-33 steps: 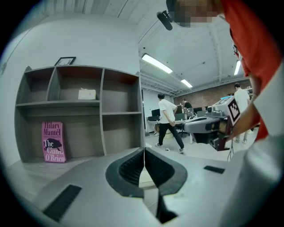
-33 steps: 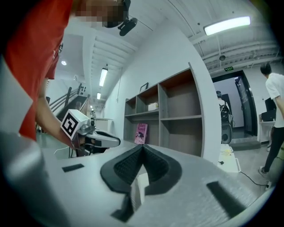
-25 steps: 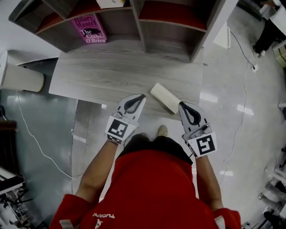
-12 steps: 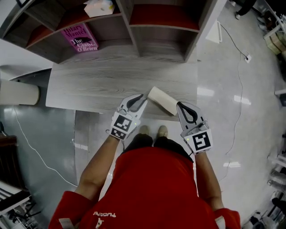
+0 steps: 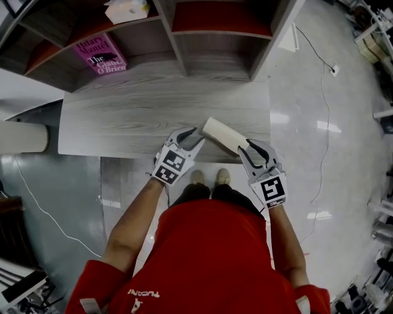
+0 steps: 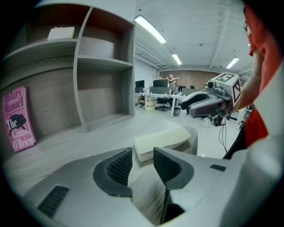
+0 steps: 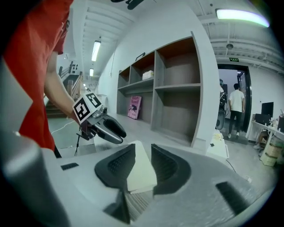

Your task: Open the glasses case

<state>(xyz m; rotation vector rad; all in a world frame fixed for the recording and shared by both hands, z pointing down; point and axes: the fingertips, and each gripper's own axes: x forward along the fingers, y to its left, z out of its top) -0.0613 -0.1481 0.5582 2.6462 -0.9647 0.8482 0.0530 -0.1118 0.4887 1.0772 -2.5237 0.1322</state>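
A cream oblong glasses case (image 5: 224,135) lies closed and slantwise on the grey wood table (image 5: 135,113), near its front right corner. My left gripper (image 5: 194,137) is at the case's left end with its jaws opening. In the left gripper view the case (image 6: 163,138) lies just beyond that gripper (image 6: 142,153), with nothing between the pads. My right gripper (image 5: 247,149) is over the case's right end, jaws also opening. In the right gripper view the case (image 7: 140,172) shows in the gap of that gripper (image 7: 142,153), and I see no pad pressing on it.
A grey shelf unit (image 5: 178,43) stands at the back of the table, with a pink book (image 5: 100,54) and a pale box (image 5: 126,9) in it. The table's front edge runs right under both grippers. A cable (image 5: 319,122) trails over the glossy floor at right.
Both grippers have come down to the case's two ends. Their jaws, shut a second ago, now stand apart. The case has not moved.
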